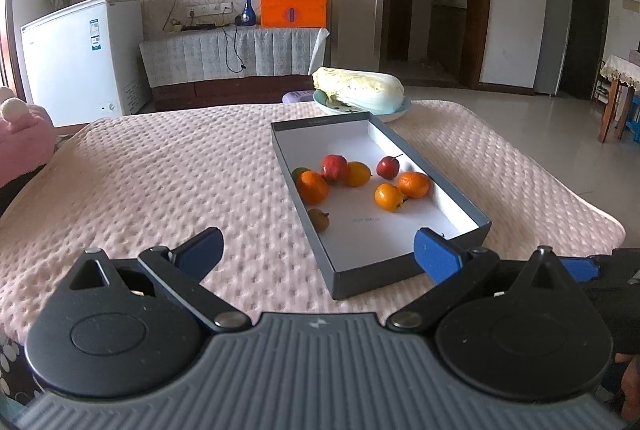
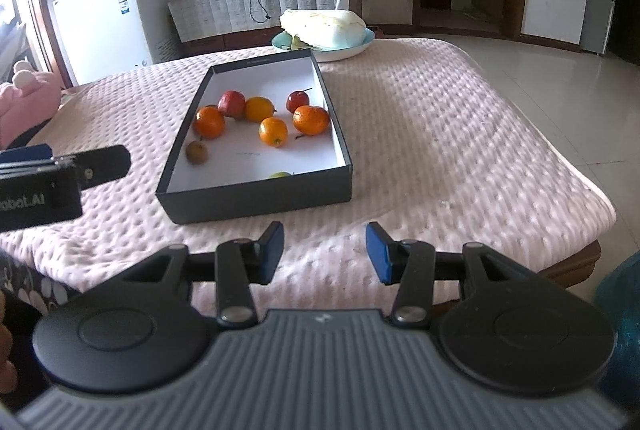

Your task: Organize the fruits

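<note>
A dark grey box (image 1: 316, 124) with a white inside lies on the pink dimpled cloth and holds several fruits. Among them are an orange (image 1: 313, 187), a red fruit (image 1: 334, 168), a yellow one (image 1: 358, 174) and a small brown one (image 1: 319, 219). My left gripper (image 1: 320, 250) stands wide open just before the box's near end, touching nothing. In the right wrist view the box (image 2: 256, 198) sits ahead and slightly left. My right gripper (image 2: 325, 252) hovers open over the cloth in front of it, with nothing between its fingers. The left gripper (image 2: 104, 160) shows at the left edge.
A cabbage (image 1: 360, 92) on a pale plate (image 2: 352, 50) stands behind the box. A pink plush toy (image 1: 24, 134) lies at the far left. The table's rounded edge (image 2: 592, 190) drops to tiled floor on the right.
</note>
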